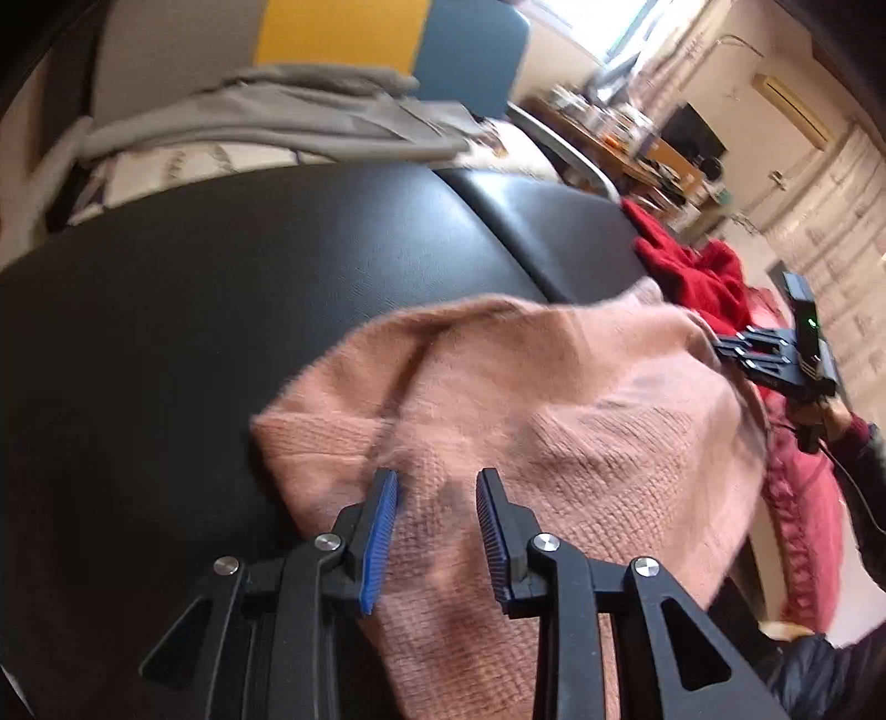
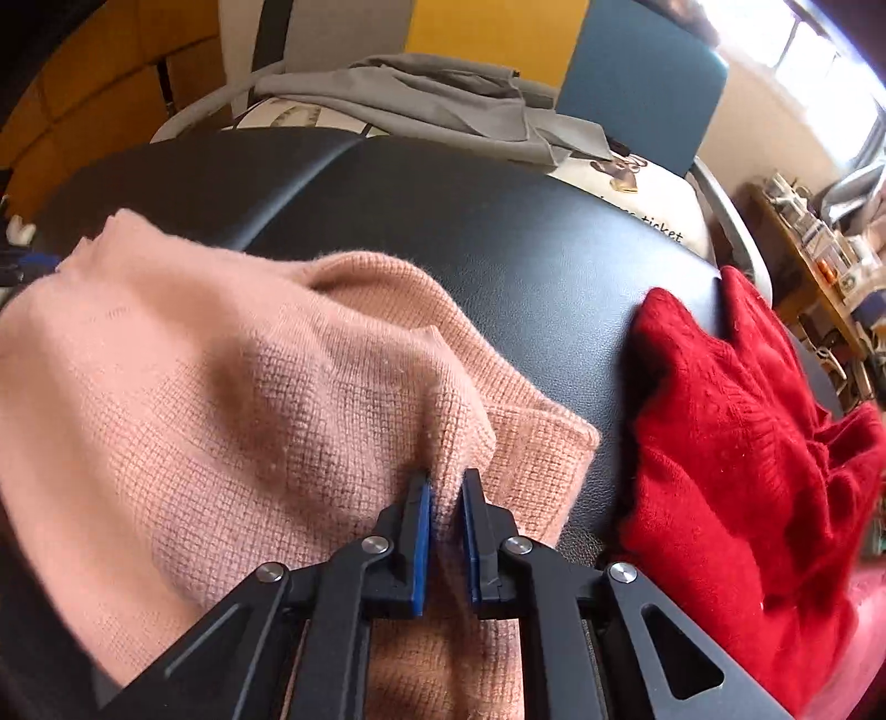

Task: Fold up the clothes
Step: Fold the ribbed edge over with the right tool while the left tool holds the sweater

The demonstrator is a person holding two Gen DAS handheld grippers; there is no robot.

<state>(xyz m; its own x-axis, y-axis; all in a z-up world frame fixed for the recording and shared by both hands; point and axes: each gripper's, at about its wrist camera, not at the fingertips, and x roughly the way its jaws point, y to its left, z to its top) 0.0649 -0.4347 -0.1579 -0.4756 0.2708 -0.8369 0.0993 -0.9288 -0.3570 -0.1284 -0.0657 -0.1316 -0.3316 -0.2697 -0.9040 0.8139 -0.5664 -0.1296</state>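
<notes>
both my tongs hang over the pink sweater (image 2: 232, 387), which lies spread on the black bench (image 2: 498, 232). my right tongs (image 2: 444, 487) are pinched narrow on a raised fold of the pink sweater, and the wool fills the small gap between the blue pads (image 2: 422, 531). my left tongs (image 1: 437, 487) stand partly wide above the sweater. i see pink wool under the gap, but the pads do not press on it.

the pink sweater is soft, fuzzy knit with tiny square stitches. its edge near the left tongs is rounded and puffy. the bench under it is smooth, shiny black, like leather, with one seam across it.

i count one red sweater (image 2: 736, 421). it is fluffy and crumpled in a heap on the bench, just beside the pink sweater, on the right tongs' side. i count one grey cloth (image 2: 454, 105), thin and flat, lying past the far edge of the bench. beyond the bench stand one yellow panel (image 1: 338, 33) and one blue chair back (image 2: 637, 83).

in the left view, a hand (image 1: 830, 415) holds the other black tongs at the far side of the pink sweater.
</notes>
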